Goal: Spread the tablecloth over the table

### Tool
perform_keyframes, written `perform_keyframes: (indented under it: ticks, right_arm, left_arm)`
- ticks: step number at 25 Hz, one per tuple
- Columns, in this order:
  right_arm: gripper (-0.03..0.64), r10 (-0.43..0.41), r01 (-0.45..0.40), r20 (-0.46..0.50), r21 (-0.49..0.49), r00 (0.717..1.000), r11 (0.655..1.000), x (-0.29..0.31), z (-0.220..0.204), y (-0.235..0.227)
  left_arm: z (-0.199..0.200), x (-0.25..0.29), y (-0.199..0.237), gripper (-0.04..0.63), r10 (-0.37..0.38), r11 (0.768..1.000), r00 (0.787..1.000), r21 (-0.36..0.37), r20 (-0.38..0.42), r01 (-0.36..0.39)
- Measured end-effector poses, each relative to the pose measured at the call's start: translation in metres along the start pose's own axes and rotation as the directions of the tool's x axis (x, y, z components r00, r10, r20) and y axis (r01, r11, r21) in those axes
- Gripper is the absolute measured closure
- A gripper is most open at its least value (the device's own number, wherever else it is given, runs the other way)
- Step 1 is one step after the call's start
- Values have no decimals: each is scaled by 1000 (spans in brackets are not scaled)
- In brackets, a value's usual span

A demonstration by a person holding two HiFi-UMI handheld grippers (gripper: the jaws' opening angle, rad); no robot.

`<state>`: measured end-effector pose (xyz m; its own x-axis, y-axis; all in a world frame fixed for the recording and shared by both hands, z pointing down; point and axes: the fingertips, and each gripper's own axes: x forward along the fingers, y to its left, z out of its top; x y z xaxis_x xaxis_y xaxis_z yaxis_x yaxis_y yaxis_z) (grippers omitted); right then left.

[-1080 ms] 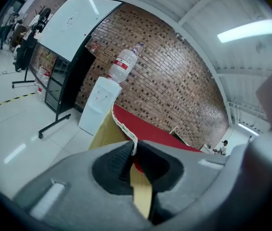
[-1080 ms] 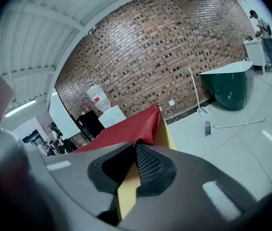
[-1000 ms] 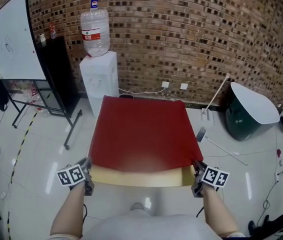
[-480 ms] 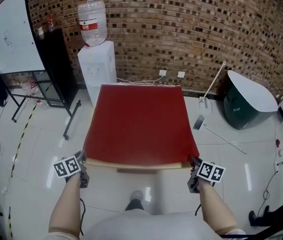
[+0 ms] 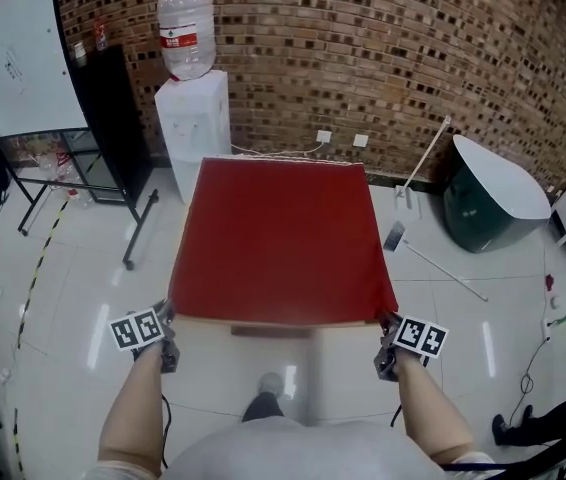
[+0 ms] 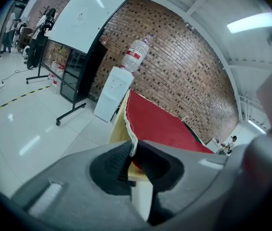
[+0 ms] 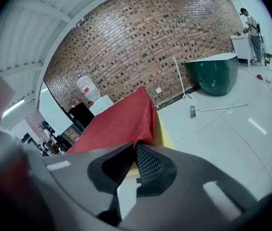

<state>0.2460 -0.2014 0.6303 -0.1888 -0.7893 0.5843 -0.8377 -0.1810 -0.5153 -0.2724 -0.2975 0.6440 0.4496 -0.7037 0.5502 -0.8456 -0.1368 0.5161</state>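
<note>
A red tablecloth (image 5: 281, 236) lies flat over the pale wooden table (image 5: 273, 325), and only a thin strip of the table's near edge shows. My left gripper (image 5: 167, 320) is shut on the cloth's near left corner, whose white-edged hem (image 6: 132, 141) runs between the jaws. My right gripper (image 5: 386, 323) is shut on the near right corner (image 7: 143, 137). The cloth (image 6: 162, 126) stretches away from both grippers toward the brick wall. In the right gripper view the cloth (image 7: 117, 121) drapes a little over the table's right side.
A water dispenser (image 5: 195, 118) stands just past the table's far left corner. A whiteboard on a wheeled stand (image 5: 23, 68) and a black cabinet (image 5: 113, 128) are at the left. A dark green tub (image 5: 493, 208) and a broom (image 5: 433, 268) lie on the floor at the right.
Both grippers pulled the cloth's near edge toward me and down. The bare strip of table at the near edge has shrunk to a thin line.
</note>
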Motion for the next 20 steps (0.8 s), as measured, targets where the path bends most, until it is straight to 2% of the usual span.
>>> perform_keyframes:
  ticks: [3,6,10,12,16,18,20]
  right_arm:
    - [576,-16,16,-29,-18,999,1000,0,-6,-7]
    - [554,-69,67,-49,-38,996,997,-10,-14,-20]
    - [545,-127,126,-30,-49,991,991,-41,-25,-38]
    - [551,-119,117,-25,-75,993,990,-63,-36,-35]
    - [608,-41,31,-62,-156,997,987,-106,-65,-2]
    - [617,2,-22,-93,-210,996,978,-130,-82,23]
    - [617,65,-89,-106,-245,992,965,-152,-92,51]
  left_arm:
    - [-10,-2,12,534,34,999,999,0,-23,-34]
    - [-23,-14,21,505,49,999,998,-7,-41,-49]
    - [-40,-38,13,503,23,1000,999,13,-29,-22]
    - [-58,-54,-4,503,-16,1000,1000,20,-24,16]
    - [-101,-84,-65,505,-134,989,990,55,-52,137]
    - [-121,-102,-103,505,-210,974,975,70,-75,216]
    - [-138,-119,-141,506,-288,949,952,101,-108,299]
